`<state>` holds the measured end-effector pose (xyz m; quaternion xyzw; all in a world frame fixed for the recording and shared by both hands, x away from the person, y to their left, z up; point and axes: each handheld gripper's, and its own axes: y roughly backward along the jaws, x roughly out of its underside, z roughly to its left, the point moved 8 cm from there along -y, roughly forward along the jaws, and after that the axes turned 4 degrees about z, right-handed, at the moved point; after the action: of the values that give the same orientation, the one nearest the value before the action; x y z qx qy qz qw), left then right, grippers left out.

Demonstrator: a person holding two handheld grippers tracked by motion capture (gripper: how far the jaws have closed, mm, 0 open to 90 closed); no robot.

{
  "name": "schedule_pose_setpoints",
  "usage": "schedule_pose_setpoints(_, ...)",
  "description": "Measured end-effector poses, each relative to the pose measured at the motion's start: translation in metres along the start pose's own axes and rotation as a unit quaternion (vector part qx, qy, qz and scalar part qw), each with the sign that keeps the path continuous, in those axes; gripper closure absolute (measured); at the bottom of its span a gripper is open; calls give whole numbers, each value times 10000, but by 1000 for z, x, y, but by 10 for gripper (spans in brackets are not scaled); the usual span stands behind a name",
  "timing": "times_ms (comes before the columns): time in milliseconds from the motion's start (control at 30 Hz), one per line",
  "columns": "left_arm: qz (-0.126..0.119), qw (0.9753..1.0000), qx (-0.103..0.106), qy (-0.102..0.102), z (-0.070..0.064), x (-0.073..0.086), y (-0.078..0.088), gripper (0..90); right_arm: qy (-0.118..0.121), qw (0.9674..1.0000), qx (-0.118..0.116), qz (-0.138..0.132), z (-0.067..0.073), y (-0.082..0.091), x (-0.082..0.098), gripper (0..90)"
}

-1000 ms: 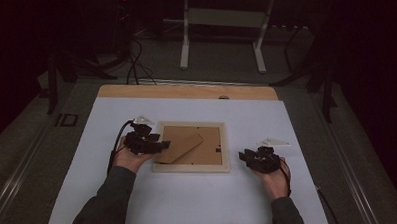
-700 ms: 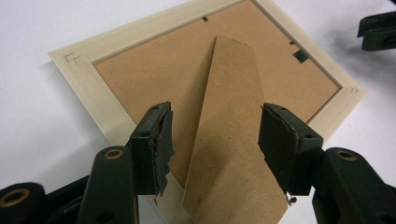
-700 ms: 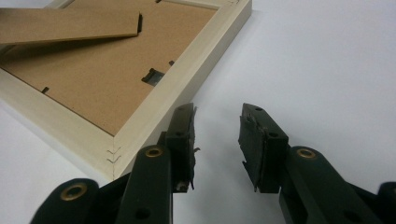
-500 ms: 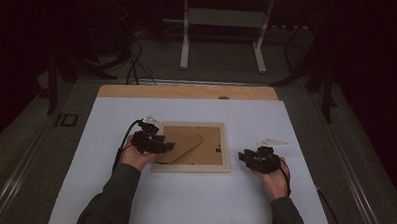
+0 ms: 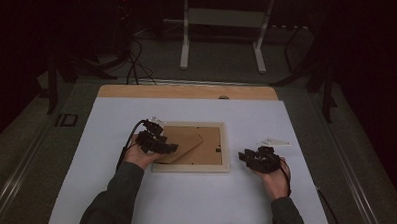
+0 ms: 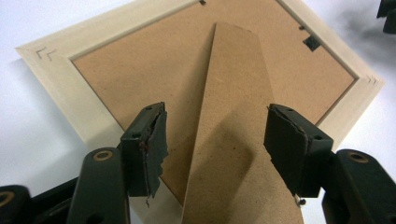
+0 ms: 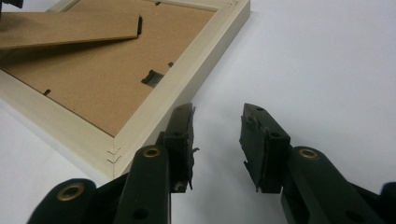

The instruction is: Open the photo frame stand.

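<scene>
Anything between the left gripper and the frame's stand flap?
Nothing visible. The left gripper has its jaws on either side of the cardboard stand flap, which tilts up off the picture frame back. Jaws have just been opening, pads off the flap. The right gripper sits apart on the table beside the frame.

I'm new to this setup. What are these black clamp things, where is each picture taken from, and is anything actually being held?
A person holds a hand-operated two-jaw gripper in each hand. The high view looks down on the white table; each gripper view looks along that tool's own jaws. A wooden picture frame lies face down, its cardboard stand lifted off the backing. The left gripper straddles the stand; its jaws have just been opening, pads apart from the stand. The right gripper rests open beside the frame's corner, holding nothing.
</scene>
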<state>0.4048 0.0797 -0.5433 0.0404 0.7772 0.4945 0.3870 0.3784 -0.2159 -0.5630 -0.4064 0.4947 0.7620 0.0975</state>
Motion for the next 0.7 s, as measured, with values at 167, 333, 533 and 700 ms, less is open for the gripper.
schedule_pose_setpoints(167,185,9998,41,-22,-1,3,-6,344,28,10000,-9,15,1,-1,0,636)
schedule_pose_setpoints(333,218,9995,239,-23,-4,3,-10,318,-4,10000,-39,27,1,-1,1,631)
schedule_pose_setpoints(533,291,9990,340,-77,-8,4,-15,268,36,10000,-40,35,1,-2,1,629)
schedule_pose_setpoints(700,388,9987,316,-132,-9,6,-19,259,38,10000,-48,41,1,-2,1,629)
